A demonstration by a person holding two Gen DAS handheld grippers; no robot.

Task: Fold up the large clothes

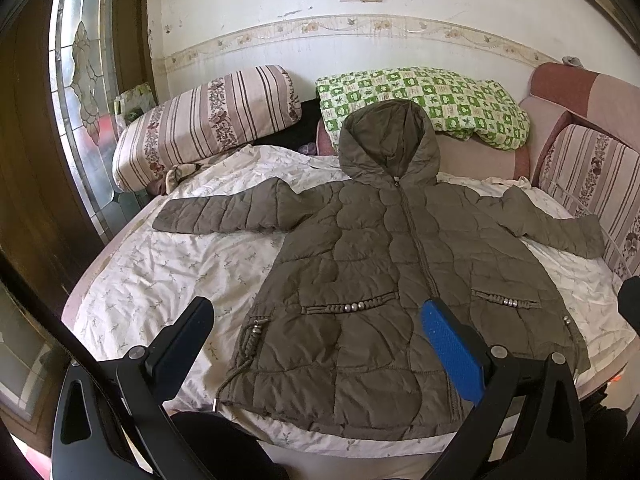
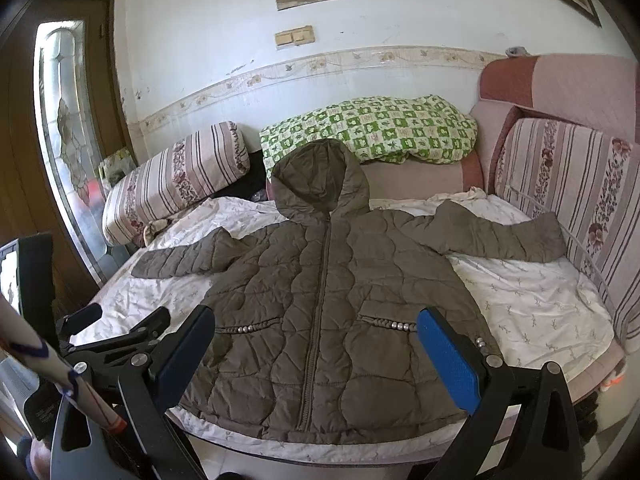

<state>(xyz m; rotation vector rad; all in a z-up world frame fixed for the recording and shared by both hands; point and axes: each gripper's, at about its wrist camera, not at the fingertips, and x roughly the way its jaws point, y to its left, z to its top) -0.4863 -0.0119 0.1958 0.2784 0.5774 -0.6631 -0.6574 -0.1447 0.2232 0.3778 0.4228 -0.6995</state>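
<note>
Olive jacket [image 1: 384, 280] is spread flat, sleeves toward nine and three o'clock, ready for folding, while left gripper [image 1: 320, 340] and right gripper [image 2: 316, 344] are held wide-jawed and empty above its hem.

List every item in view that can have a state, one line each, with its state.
Olive-brown quilted hooded jacket: unfolded, flat, front up, zipped shut, both sleeves spread out.
Jacket hood: lying open, propped against the bedding behind.
White floral bedsheet: spread out, wrinkled.
Green-and-white checked quilt: bundled up at the wall.
Striped floral bolster: lying on its side.
Left gripper: open, holding nothing.
Right gripper: open, holding nothing.
</note>
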